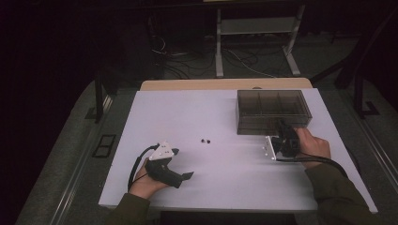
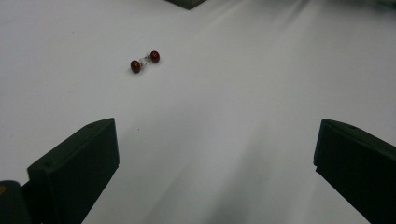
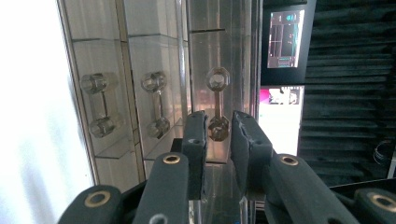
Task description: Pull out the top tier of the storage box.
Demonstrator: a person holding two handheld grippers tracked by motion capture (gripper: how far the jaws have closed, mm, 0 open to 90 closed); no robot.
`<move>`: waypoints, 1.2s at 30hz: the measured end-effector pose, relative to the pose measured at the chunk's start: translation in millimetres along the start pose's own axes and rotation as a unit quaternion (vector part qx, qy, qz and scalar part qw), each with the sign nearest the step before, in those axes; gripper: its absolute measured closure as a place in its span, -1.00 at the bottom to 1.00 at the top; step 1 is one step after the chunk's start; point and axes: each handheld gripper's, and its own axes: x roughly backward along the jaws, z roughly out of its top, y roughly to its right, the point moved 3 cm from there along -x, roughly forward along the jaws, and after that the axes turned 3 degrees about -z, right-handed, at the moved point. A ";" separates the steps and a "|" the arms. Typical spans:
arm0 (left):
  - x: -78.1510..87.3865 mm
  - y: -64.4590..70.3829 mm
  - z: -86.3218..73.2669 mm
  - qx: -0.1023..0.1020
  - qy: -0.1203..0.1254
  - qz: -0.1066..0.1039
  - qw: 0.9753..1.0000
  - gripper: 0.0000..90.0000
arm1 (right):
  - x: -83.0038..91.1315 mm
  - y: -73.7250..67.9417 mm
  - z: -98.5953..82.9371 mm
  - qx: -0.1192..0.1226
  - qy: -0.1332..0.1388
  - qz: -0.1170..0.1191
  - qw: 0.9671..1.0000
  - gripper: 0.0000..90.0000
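A smoky clear drawer box [image 1: 273,110] with three drawers stands at the table's far right. My right gripper [image 1: 283,127] is at its front face. In the right gripper view its jaws [image 3: 218,123] are closed around the lower knob of one clear drawer handle [image 3: 218,79]; two more handles [image 3: 156,102] sit beside it. A pair of small red beads joined by a clear link [image 1: 205,140] [image 2: 145,61] lies mid-table. My left gripper [image 1: 184,163] [image 2: 217,140] rests near the front left, open wide and empty, with the beads well ahead of it.
The white table [image 1: 155,112] has bare surface between the beads and the box. A wooden tabletop edge [image 1: 225,84] lies behind it. Cables and a metal stand [image 1: 256,42] are on the floor beyond. A lit screen [image 3: 285,39] shows past the box.
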 end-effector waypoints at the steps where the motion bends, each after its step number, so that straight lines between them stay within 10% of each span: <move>1: 0.0 0.0 0.0 0.000 0.000 0.000 1.000 -1.00 | -0.1 0.1 0.0 -0.001 0.000 0.000 1.000 0.69; 36: 0.9 0.3 -0.3 0.000 -0.001 0.001 1.000 -1.00 | 13.2 0.7 1.2 0.005 0.006 0.008 1.000 0.75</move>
